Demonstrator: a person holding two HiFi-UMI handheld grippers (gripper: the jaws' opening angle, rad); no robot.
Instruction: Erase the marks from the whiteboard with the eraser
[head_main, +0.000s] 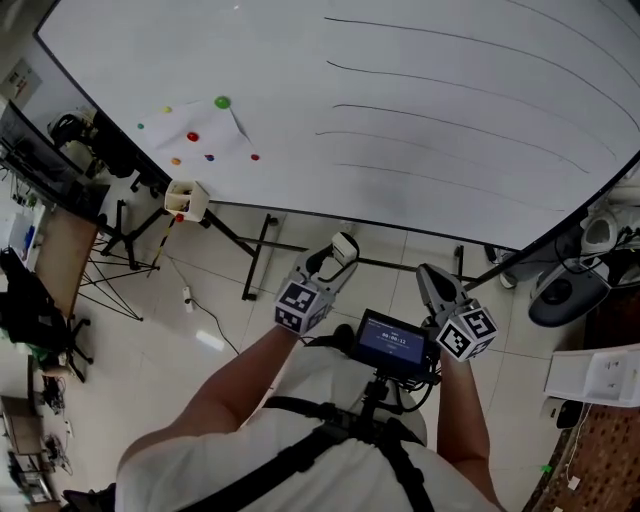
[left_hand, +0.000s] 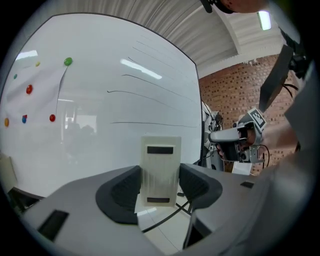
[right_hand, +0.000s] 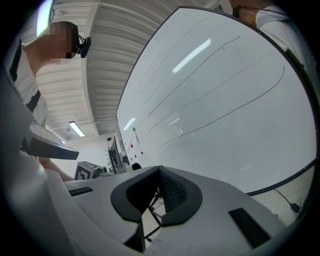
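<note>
Lined whiteboard (head_main: 300, 60) ahead — eraser (left_hand: 160, 170) clamped between left gripper (head_main: 341, 249) fingers; right gripper (head_main: 431, 279) fingers pressed together.

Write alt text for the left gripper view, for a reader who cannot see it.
The left gripper clamps a pale rectangular eraser upright between its dark pads, not touching the whiteboard ahead. The board carries thin black lines and, at its left, small coloured magnets.
</note>
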